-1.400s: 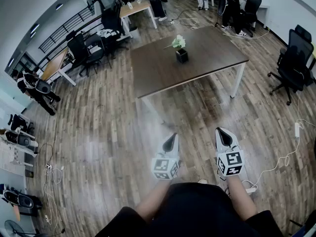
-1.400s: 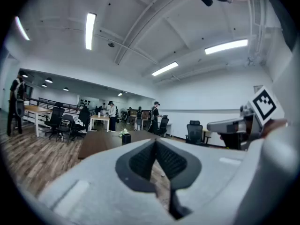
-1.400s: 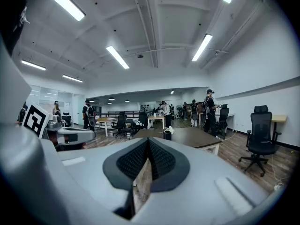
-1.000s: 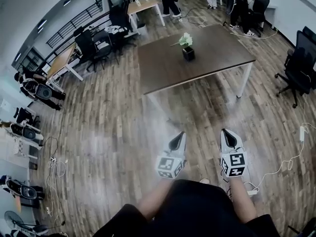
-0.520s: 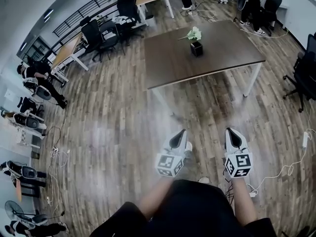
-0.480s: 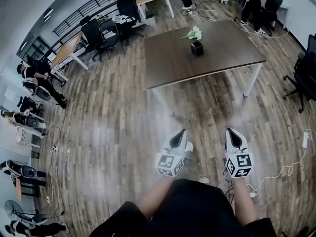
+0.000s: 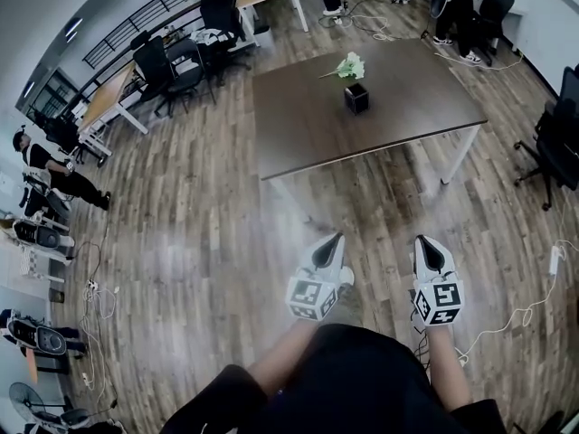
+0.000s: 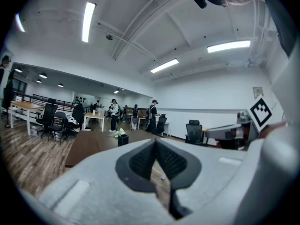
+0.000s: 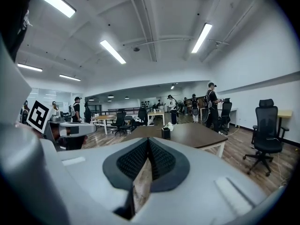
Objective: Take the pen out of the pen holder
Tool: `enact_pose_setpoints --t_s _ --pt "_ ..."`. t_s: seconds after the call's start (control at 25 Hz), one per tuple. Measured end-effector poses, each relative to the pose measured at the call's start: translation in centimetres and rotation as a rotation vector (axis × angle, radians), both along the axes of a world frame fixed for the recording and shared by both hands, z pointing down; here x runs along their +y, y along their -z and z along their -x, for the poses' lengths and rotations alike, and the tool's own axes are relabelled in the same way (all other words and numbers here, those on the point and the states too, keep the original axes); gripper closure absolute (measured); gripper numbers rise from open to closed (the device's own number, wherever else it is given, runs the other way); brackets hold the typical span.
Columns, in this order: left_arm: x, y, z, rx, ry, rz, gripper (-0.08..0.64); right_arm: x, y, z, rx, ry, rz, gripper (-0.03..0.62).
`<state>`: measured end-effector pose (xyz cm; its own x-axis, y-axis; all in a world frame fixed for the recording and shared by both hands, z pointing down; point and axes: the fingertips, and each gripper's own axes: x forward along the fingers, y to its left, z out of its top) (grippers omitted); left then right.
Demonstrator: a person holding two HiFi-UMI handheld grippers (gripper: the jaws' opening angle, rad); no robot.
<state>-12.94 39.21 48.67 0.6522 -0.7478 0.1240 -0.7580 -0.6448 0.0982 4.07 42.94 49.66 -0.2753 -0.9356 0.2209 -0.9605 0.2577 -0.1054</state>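
wood floor (image 7: 208,215), dark table (image 7: 298,134) bearing pen holder (image 7: 356,98) ahead, left hand-held gripper (image 7: 336,240), right hand-held gripper (image 7: 424,241) both closed

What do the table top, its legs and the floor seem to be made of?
Table top: dark brown, matte, probably wood veneer or laminate.
Legs: white, smooth, thin, likely painted metal.
Floor: planks with grain and seams, slight sheen; wood or laminate, cannot tell.

a dark table (image 7: 298,125) stands on wood floor (image 7: 199,242), black office chairs (image 7: 172,66) beyond (another chair (image 7: 554,134) at far right).
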Motion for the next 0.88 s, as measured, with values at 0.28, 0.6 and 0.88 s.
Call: enact_pose_setpoints --t_s 0.28,0.6,0.88 --pt "-12.1 0.5 1.8 -0.002 -0.027 0.01 0.557 -12.0 0.4 1.9 0.034 -0.018 0.039 0.591" --pt "-24.3 1.8 4.4 0.021 -0.06 -0.001 0.557 -24.5 1.6 6.0 0.054 -0.046 0.04 0.591" --pt "-31.9 1.1 6.1 0.036 -0.094 0.012 0.557 -32.4 1.5 8.1 0.054 -0.068 0.029 0.591"
